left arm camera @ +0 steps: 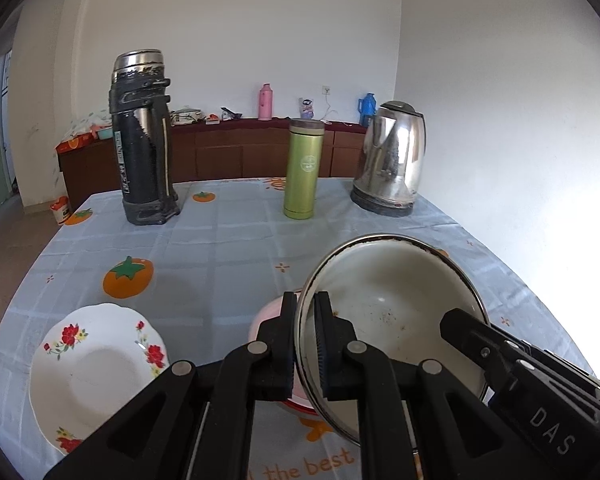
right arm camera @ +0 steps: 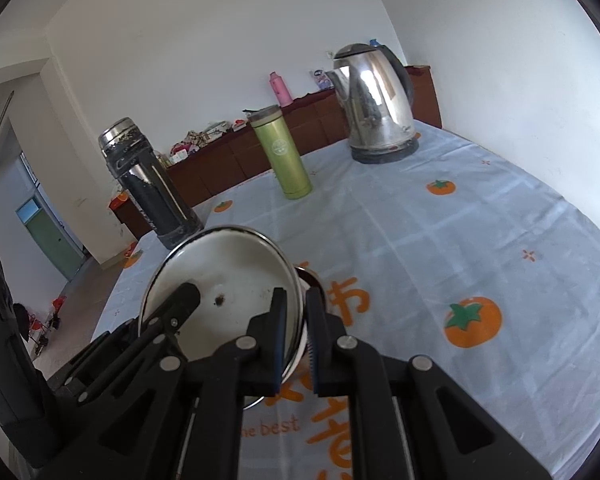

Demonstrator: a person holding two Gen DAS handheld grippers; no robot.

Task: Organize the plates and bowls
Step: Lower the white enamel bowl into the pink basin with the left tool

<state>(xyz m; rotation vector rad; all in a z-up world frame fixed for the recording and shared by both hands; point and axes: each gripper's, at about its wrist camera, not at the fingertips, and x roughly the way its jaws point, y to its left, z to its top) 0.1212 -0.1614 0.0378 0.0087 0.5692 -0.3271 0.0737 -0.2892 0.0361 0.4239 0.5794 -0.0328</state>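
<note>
The left gripper (left arm camera: 305,312) is clamping the near-left rim of a white enamel bowl (left arm camera: 392,300), jaws nearly closed on the thin edge, while the right gripper (right arm camera: 296,312) is pinching the opposite rim (right arm camera: 220,280) the same way. The bowl is hanging tilted above the tablecloth (left arm camera: 220,248), over a pink bowl (left arm camera: 266,322). A flowered plate (left arm camera: 96,372) is lying at eight o'clock in the left wrist view; a black thermos (left arm camera: 142,140), green flask (left arm camera: 302,168) and kettle (left arm camera: 392,160) are standing from eleven to one
</note>
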